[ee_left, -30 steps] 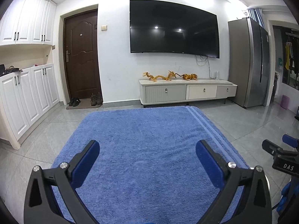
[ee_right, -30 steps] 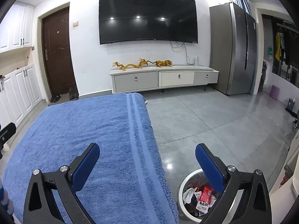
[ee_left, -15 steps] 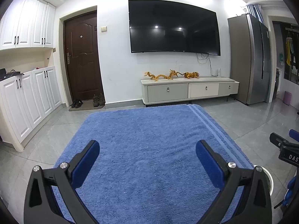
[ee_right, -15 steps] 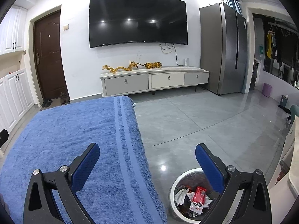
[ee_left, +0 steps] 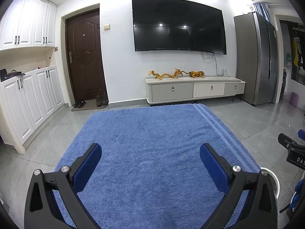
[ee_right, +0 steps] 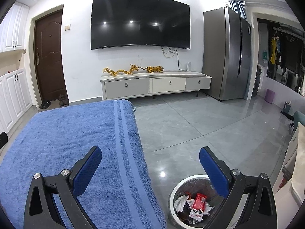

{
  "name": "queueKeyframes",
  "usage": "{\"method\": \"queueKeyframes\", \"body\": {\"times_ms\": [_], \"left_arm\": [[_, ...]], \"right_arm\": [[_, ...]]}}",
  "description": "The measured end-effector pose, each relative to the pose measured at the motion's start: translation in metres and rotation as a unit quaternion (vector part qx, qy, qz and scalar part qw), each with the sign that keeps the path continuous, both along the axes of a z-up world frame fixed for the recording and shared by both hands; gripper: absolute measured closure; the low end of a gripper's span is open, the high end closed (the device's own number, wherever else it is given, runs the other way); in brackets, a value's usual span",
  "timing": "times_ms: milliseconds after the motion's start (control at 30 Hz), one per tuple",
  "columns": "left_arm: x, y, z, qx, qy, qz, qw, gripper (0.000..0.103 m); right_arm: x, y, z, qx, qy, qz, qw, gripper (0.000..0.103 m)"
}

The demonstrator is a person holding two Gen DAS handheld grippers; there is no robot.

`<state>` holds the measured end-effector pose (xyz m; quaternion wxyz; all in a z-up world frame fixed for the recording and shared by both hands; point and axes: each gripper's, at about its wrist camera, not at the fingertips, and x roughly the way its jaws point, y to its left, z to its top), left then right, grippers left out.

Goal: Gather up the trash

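Lying in bin — wrappers (light, crinkly; pinch an edge); left gripper, right gripper both spread, empty.

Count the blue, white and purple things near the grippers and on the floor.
Blue: 1, the blue terry towel on the table.
White: 1, the white round trash bin holding wrappers.
Purple: 1, the small purple plastic bin by the far wall.
Total: 3
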<state>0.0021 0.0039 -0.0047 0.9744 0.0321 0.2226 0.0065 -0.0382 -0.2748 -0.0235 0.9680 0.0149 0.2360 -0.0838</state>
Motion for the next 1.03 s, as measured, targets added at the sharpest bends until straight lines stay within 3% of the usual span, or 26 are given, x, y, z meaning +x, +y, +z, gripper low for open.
{"method": "queueKeyframes", "body": {"times_ms": [1033], "left_arm": [[0.0021,-0.0033,-0.0049,0.001,0.01,0.003,0.9999,0.0]], "right_arm": [[-0.0066,-0.0051,0.0034,-0.01,-0.017,-0.014,1.0,0.0]]}}
